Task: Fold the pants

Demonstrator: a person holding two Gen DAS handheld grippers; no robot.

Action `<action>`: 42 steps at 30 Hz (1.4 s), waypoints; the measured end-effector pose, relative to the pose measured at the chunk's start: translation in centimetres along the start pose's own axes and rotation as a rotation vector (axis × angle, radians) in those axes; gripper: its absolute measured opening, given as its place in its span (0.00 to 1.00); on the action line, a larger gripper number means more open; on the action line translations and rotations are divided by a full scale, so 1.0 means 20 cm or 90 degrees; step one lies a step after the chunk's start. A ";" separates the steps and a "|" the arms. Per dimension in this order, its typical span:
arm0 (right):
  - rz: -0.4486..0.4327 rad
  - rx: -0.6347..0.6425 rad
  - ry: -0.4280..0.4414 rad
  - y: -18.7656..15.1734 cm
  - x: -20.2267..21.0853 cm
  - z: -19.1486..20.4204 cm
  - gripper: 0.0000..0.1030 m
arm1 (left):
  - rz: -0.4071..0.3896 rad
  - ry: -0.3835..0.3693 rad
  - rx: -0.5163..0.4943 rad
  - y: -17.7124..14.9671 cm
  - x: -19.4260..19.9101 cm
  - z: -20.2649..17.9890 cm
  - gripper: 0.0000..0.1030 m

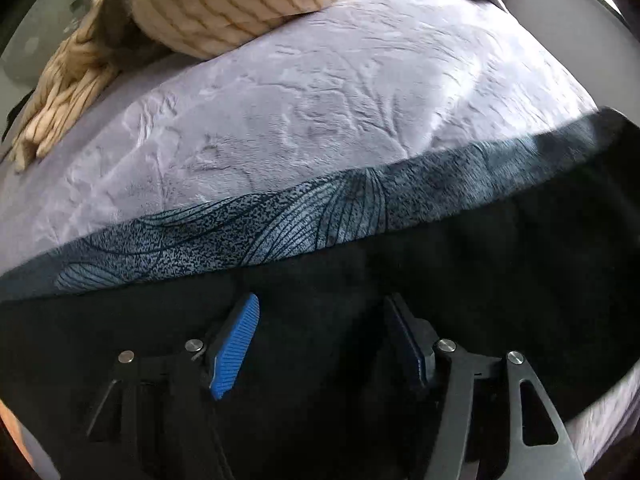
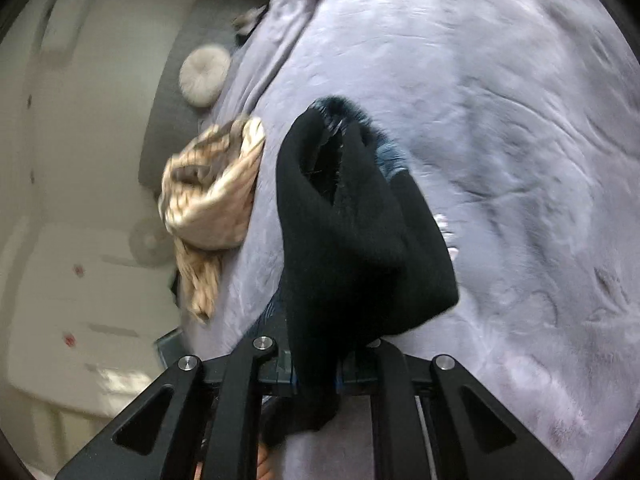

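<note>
My right gripper point(image 2: 316, 376) is clamped on a bunched end of the pants point(image 2: 352, 232), and the dark cloth hangs from my closed fingers over the lavender blanket point(image 2: 500, 120) that covers the bed. My left gripper point(image 1: 320, 340) has its fingers spread wide apart, one blue pad point(image 1: 236, 348) showing, poised just over the part of the pants point(image 1: 440, 264) that lies flat along the near edge of the bed; whether the fingertips touch the cloth I cannot tell.

The risk I see is in my right grip. I hold a thick wad, not a clean edge, so layers may slide out unevenly and the fold would come out crooked. If my left fingers close here they could pinch the blanket together with the pants, since both are soft and lie flush, and then lifting would drag the bedding. Pulling the two ends apart too hard could also sweep the cloth off the near edge.

The pants are black and fleecy, with a band of grey-blue leaf print point(image 1: 280, 220) along their far side. From the right wrist they look like a loose tube with an open mouth, a printed layer peeking out at the top. A cream striped garment point(image 2: 212, 192) lies crumpled near the bed's left edge, apart from the pants.
</note>
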State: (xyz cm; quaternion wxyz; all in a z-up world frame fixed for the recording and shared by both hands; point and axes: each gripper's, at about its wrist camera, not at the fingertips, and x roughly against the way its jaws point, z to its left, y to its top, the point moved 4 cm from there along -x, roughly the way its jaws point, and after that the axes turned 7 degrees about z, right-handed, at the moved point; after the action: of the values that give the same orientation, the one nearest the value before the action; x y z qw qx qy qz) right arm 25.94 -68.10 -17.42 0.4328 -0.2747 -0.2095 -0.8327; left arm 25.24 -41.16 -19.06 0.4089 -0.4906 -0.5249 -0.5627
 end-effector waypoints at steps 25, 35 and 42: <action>0.049 0.351 -0.174 -0.48 -0.32 1.01 0.13 | -0.048 0.001 0.124 -0.15 0.43 1.11 0.74; 0.207 0.557 -0.505 -1.14 -1.29 1.07 0.34 | 0.034 0.075 0.272 -0.72 0.43 1.86 0.74; 0.217 0.603 -0.319 -1.28 -0.96 1.27 0.61 | 0.030 0.029 0.249 -0.75 0.46 1.83 0.74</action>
State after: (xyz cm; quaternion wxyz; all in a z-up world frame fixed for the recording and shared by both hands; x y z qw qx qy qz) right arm 20.68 -27.80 -13.24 0.5744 -0.2700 -0.6094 -0.4753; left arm 13.47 -2.72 -14.04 0.5214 -0.4012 -0.6028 -0.4514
